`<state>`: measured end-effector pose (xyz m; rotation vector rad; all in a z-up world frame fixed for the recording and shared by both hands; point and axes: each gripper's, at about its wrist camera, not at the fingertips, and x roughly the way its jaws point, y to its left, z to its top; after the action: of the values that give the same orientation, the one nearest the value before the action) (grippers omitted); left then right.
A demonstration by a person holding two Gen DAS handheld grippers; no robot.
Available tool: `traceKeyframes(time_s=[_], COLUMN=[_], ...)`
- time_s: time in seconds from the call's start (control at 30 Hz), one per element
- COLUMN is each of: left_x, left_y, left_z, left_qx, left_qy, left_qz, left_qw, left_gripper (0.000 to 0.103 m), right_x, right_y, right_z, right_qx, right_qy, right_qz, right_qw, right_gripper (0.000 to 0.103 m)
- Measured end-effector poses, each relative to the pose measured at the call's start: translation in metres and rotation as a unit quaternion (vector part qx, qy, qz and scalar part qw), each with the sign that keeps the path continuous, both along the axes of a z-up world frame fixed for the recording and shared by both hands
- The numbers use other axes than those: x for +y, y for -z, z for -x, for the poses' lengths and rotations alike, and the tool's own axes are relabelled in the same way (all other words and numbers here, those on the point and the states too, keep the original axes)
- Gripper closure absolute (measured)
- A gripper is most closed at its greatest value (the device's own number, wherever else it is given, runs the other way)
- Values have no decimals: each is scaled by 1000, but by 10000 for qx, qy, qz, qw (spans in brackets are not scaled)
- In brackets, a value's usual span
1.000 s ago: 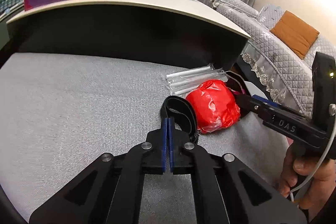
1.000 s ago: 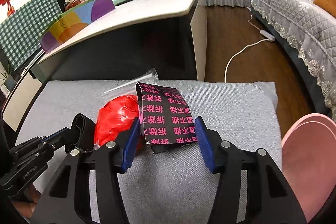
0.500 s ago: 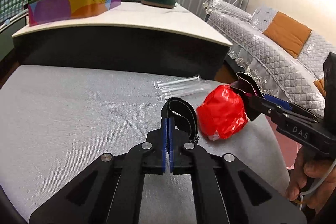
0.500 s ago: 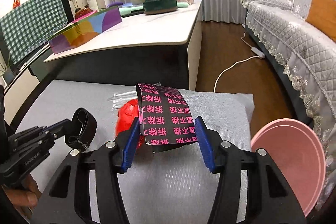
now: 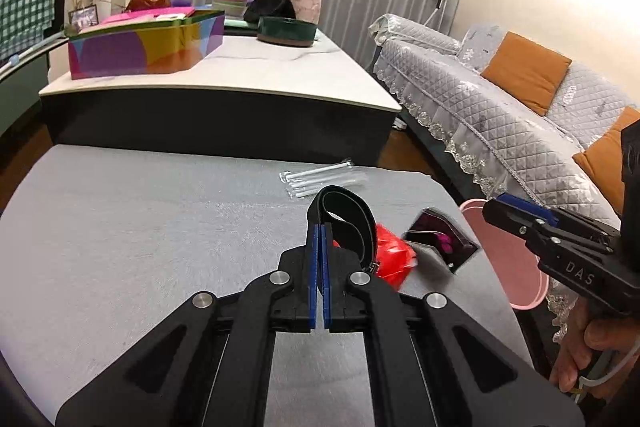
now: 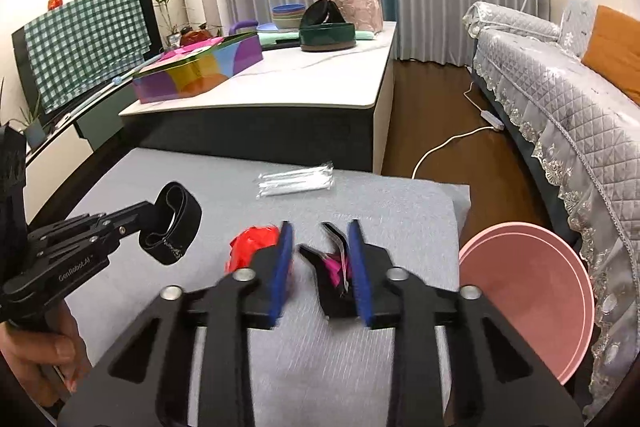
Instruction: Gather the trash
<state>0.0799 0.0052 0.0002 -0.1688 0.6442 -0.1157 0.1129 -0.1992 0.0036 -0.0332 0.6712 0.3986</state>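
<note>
My left gripper (image 5: 320,227) is shut on a black strap loop (image 5: 352,215), held above the grey cushion (image 5: 160,227); it also shows in the right wrist view (image 6: 172,223). My right gripper (image 6: 320,251) is open; the black packet with pink characters (image 6: 332,279) sits loose between its fingers, tilted against the right one, and shows in the left wrist view (image 5: 440,239). A crumpled red bag (image 6: 252,247) lies on the cushion beside the right gripper's left finger. Clear-wrapped straws (image 6: 296,181) lie farther back. A pink bin (image 6: 532,291) stands at the cushion's right.
A low white-topped table (image 6: 320,83) behind the cushion carries a colourful box (image 6: 200,71), a green round tin and bowls. A grey quilted sofa (image 6: 560,99) runs along the right. A white cable lies on the wood floor (image 6: 440,147).
The right gripper has opened and let go of the black packet, which now tips between its fingers. Both grippers have lifted and moved right toward the pink bin. The left still holds the strap.
</note>
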Motion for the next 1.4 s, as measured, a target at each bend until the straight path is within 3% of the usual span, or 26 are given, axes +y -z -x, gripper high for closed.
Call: traceKeyframes(time_s=[0.1,0.2,0.37,0.77,0.83,1.1,1.4], left_x=[-1,1,0,9,9,6,-6], left_y=[-4,-7,-7,7,8,7,-4], left_z=[9,16,18,4,2,3,14], left_qx=[-31,-35,-39,78,87,89,-30], left_qy=[20,-2,12,-89,-93,-55,47], left_qz=[-33,-19,-58,-43,-36,-20,-45], left_qw=[10000,10000,10000,9999,9999,9999,10000], left_gripper=[101,101,101,101,101,101,101], right_x=[-3,-9,-9,14,17,12,-11], right_y=[4,12,27,72,76,60,25], right_z=[9,13,11,-25,-27,-20,6], right_qx=[69,180,338,731,789,540,115], right_qy=[22,109,74,-31,-43,45,189], right_qz=[84,74,79,397,459,453,220], right_qw=[9999,9998,9994,9965,9958,9975,9995], right_gripper=[75,63,52,51,55,99,101])
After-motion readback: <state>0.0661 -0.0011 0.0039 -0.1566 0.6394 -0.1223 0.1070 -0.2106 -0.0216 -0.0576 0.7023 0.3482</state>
